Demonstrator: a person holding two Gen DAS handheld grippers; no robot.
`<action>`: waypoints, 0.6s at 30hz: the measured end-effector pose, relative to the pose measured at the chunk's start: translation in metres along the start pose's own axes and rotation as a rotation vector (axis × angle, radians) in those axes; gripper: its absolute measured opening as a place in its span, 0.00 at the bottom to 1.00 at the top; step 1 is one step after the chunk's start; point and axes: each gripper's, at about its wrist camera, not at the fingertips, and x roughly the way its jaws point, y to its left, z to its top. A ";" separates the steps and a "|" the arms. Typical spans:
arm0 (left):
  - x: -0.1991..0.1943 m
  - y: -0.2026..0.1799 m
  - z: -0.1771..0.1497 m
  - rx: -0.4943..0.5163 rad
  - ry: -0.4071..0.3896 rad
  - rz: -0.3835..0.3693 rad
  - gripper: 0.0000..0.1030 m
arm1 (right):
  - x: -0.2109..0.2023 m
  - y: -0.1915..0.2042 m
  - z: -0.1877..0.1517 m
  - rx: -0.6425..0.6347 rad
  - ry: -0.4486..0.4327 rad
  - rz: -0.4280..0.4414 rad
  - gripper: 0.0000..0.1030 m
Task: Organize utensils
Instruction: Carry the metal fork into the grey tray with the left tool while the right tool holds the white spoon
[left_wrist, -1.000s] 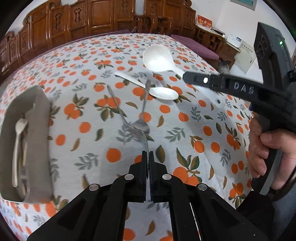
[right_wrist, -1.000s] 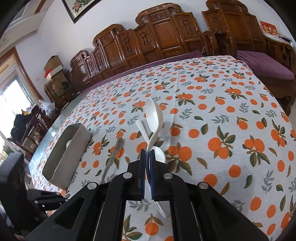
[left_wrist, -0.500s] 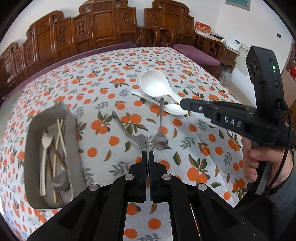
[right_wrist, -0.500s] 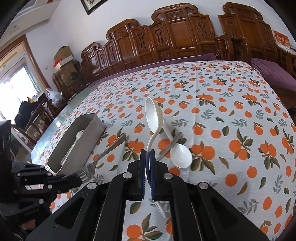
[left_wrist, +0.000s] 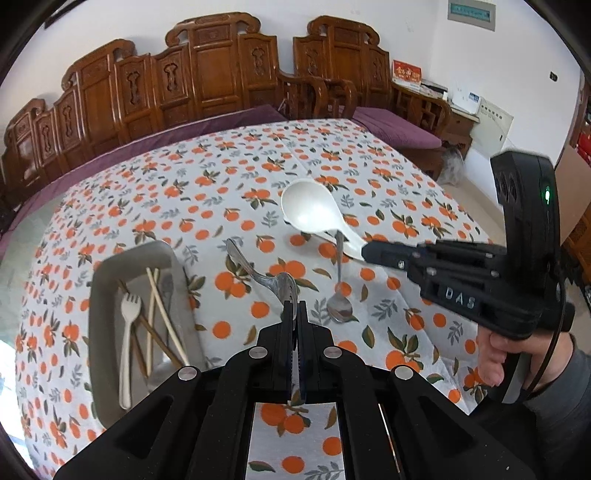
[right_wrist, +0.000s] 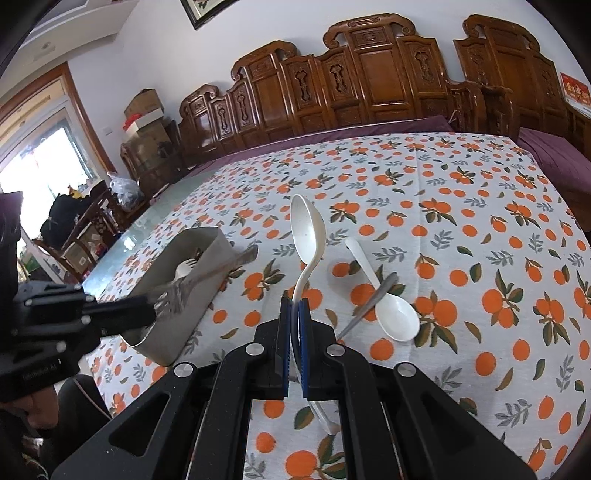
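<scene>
Because both were headed for the tray (left_wrist: 99, 280), the left claw (left_wrist: 294, 314) pinched a fork (left_wrist: 258, 275) and the right claw (right_wrist: 294, 306) pinched a ladle (right_wrist: 306, 229).

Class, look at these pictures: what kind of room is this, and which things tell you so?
Probably a home dining or living room: carved wooden chairs, orange-print tablecloth, grey utensil tray.

Black claws (left_wrist: 294, 314) with silver screws; sleeve (left_wrist: 561, 384) seemingly grey.

Two white spoons (right_wrist: 307, 236) (right_wrist: 388, 302), one metal spoon (left_wrist: 339, 295), one metal fork (left_wrist: 266, 277), one white fork (left_wrist: 127, 339), several chopsticks (left_wrist: 162, 314), one tray (left_wrist: 107, 269).
</scene>
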 end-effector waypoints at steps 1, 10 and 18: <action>-0.005 0.003 0.002 -0.002 -0.008 0.000 0.00 | 0.000 0.003 0.000 -0.002 -0.002 0.006 0.05; -0.037 0.040 0.005 -0.033 -0.057 0.007 0.00 | -0.002 0.031 0.002 -0.032 -0.013 0.054 0.05; -0.041 0.074 -0.007 -0.049 -0.043 0.043 0.00 | -0.003 0.053 0.001 -0.067 -0.013 0.085 0.05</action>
